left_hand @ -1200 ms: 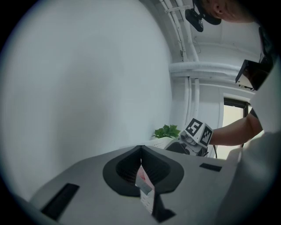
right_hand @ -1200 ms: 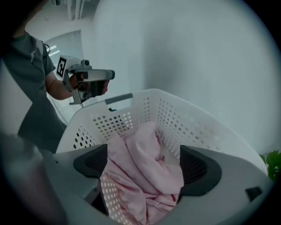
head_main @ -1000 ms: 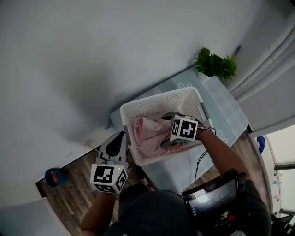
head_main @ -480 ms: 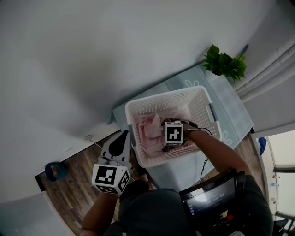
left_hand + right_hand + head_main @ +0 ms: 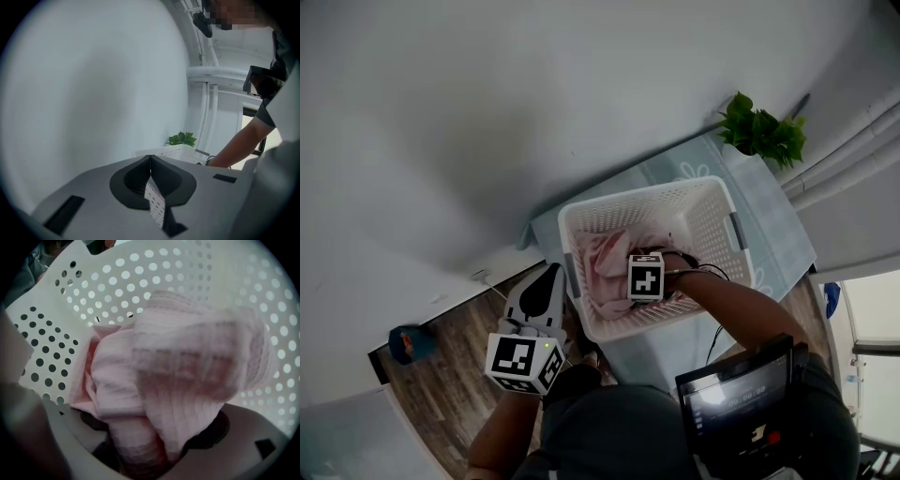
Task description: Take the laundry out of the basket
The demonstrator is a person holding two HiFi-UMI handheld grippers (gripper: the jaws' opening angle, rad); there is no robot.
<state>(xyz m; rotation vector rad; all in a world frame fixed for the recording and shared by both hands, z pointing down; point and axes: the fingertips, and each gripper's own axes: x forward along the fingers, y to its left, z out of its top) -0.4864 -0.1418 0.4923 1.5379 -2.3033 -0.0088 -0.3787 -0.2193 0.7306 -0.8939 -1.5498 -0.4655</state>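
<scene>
A white perforated laundry basket (image 5: 712,202) stands on a pale blue mat by the wall. Crumpled pink laundry (image 5: 605,262) lies in its left half. My right gripper (image 5: 630,281) is down inside the basket on that pile, its marker cube on top. In the right gripper view the pink ribbed cloth (image 5: 187,371) fills the gap between the wide jaws of the right gripper (image 5: 150,446), which are closing around it. My left gripper (image 5: 548,274) hovers outside the basket's left corner, over the wooden floor. The left gripper (image 5: 150,158) is shut, holding nothing, and points toward the wall.
A green potted plant (image 5: 761,131) stands at the mat's far right corner. The pale blue mat (image 5: 773,220) reaches past the basket's right side. A screen (image 5: 736,403) hangs at the person's chest. A small blue object (image 5: 406,342) lies on the wooden floor at left.
My right gripper has moved left and deeper into the basket, from the near rim onto the pink pile. The left gripper has barely shifted.
</scene>
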